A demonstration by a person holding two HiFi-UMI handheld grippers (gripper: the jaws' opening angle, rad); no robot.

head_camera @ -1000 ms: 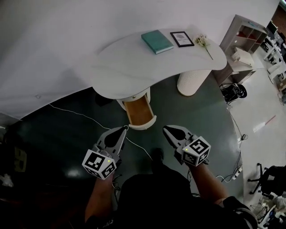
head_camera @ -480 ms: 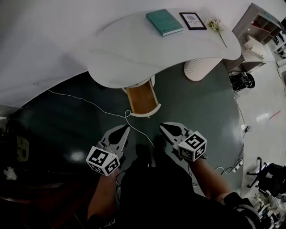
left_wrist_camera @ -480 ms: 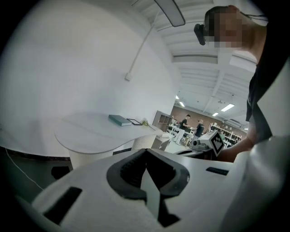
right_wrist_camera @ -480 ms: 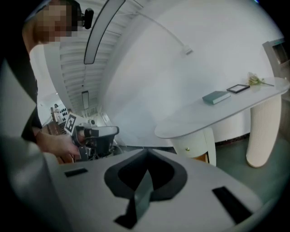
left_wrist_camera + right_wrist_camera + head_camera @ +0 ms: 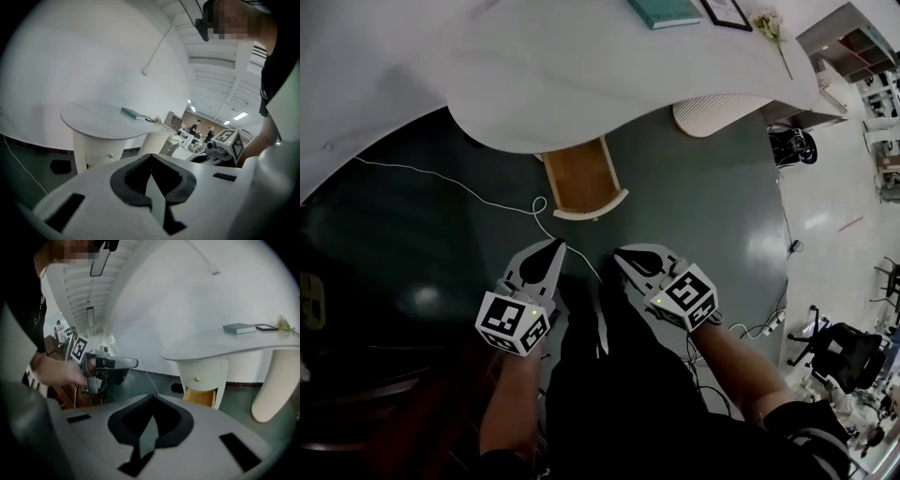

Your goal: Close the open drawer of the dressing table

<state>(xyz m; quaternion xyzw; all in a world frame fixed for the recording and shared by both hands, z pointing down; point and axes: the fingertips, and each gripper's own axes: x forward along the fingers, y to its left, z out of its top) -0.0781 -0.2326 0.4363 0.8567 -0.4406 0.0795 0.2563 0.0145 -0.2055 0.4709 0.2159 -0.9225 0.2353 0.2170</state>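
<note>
Fingers of the left gripper (image 5: 551, 251) and the right gripper (image 5: 626, 257) are pressed together and hold nothing. In the head view both sit side by side at centre frame over the dark floor (image 5: 703, 206). Above them, apart from both, the open drawer (image 5: 579, 176) juts from under the white desk (image 5: 572, 75), its wooden inside showing. A white cable (image 5: 469, 192) lies to its left.

Left gripper view: the fingers meet at lower centre, with a teal book (image 5: 132, 113) on the desk at centre left.

Right gripper view: the fingers are closed and empty, and the drawer stands open at centre right, below a brass knob (image 5: 197, 379).
</note>
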